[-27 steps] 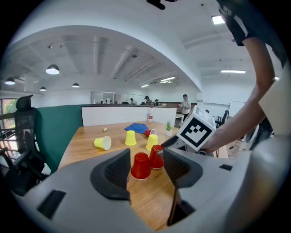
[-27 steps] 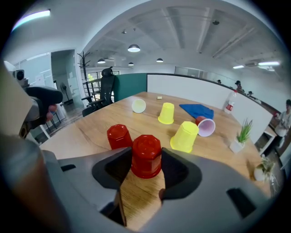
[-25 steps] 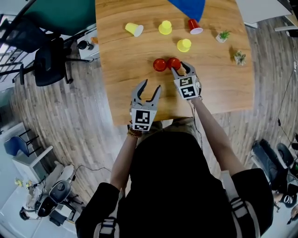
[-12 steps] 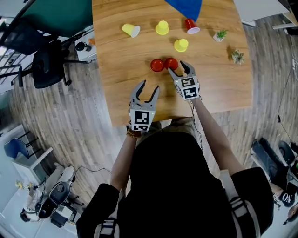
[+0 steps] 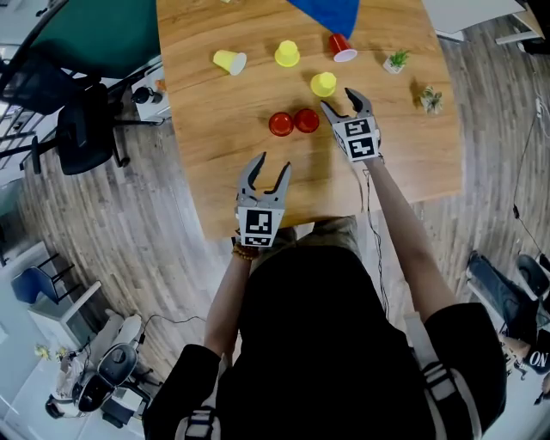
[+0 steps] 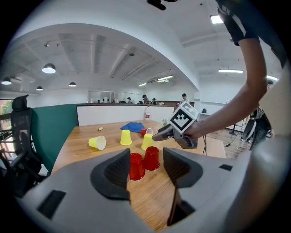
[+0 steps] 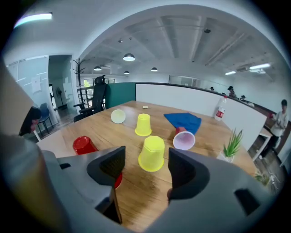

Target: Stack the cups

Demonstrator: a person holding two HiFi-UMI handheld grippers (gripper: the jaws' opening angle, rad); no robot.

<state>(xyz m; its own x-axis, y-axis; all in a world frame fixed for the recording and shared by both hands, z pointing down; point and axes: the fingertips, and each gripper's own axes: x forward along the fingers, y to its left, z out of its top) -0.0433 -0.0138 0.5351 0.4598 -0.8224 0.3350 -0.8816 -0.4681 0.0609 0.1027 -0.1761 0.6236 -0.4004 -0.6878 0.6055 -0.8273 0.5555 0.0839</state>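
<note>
Left red cup [image 5: 281, 124] and right red cup [image 5: 307, 120] are standing upside down, just beside each other and unstacked, toward the middle of the wooden table [image 5: 223, 172]. A second ago the right gripper [image 5: 339, 100] was reaching around the right one of the pair; now it is sitting farther away and to the right, clear of both. Its jaws have just been opening and are standing wide apart with nothing clasped. The nearest yellow cup [image 5: 324, 83], also upside down, is standing just beyond its tips, and the right gripper view is framing that cup ahead of the jaws, untouched. The left gripper [image 5: 273, 163] is hovering over the near edge as before, its claw spread wide and empty, and is pointing at the red pair. Farther off, another inverted yellow cup [image 5: 287, 53], a yellow cup on its side [image 5: 229, 61] and a toppled red cup [image 5: 342, 47] beside the blue cloth [image 5: 331, 13] are lying where they were.
</note>
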